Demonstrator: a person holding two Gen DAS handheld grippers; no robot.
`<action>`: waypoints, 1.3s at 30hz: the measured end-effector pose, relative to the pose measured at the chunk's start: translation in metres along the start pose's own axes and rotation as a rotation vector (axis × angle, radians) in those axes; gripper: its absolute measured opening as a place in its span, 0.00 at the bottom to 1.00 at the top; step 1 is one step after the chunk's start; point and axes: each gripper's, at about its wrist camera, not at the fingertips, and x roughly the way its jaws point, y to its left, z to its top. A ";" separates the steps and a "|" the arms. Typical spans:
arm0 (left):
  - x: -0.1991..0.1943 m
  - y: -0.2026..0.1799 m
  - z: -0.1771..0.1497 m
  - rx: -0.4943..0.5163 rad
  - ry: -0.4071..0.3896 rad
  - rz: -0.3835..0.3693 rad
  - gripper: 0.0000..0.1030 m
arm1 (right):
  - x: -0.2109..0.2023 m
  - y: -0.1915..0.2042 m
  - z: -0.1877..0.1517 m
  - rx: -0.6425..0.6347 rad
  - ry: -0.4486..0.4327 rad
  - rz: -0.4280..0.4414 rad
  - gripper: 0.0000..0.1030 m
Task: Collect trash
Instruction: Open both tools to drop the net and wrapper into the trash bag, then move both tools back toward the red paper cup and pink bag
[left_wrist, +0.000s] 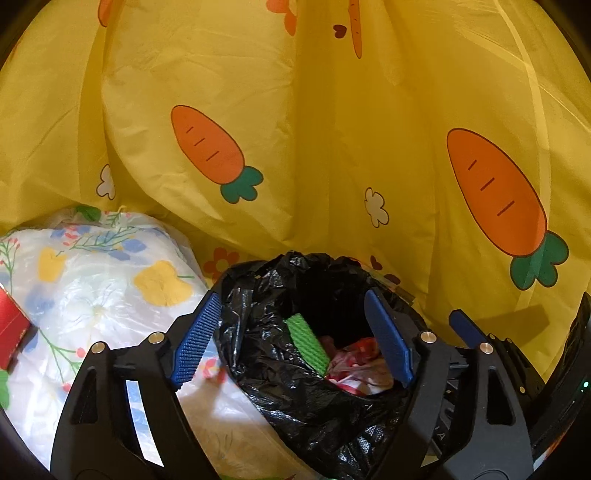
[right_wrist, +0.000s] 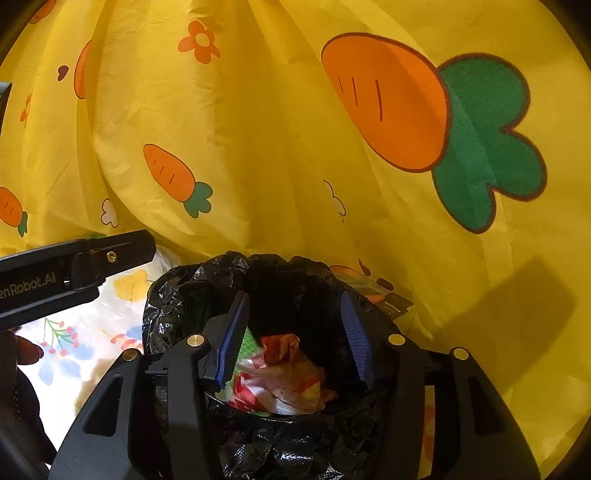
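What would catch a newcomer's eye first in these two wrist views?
The bright yellow curtain printed with big orange carrots fills the whole background. Below it, at centre, sits an open black trash bag with a green piece and a crumpled red-and-white wrapper inside. To the bag's left lies a white floral plastic bag.

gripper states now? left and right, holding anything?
Left gripper: open, jaws wide, holding nothing, over the crumpled black plastic trash bag.
Right gripper: open, holding nothing, over the same bag.
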 end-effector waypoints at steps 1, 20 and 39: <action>-0.004 0.003 0.000 -0.005 0.002 0.007 0.78 | -0.002 0.000 0.001 0.001 -0.004 -0.002 0.55; -0.164 0.110 -0.033 -0.102 -0.150 0.477 0.94 | -0.067 0.099 0.011 -0.060 -0.020 0.335 0.88; -0.269 0.241 -0.037 -0.275 -0.246 0.869 0.94 | -0.069 0.269 0.014 -0.219 0.135 0.590 0.88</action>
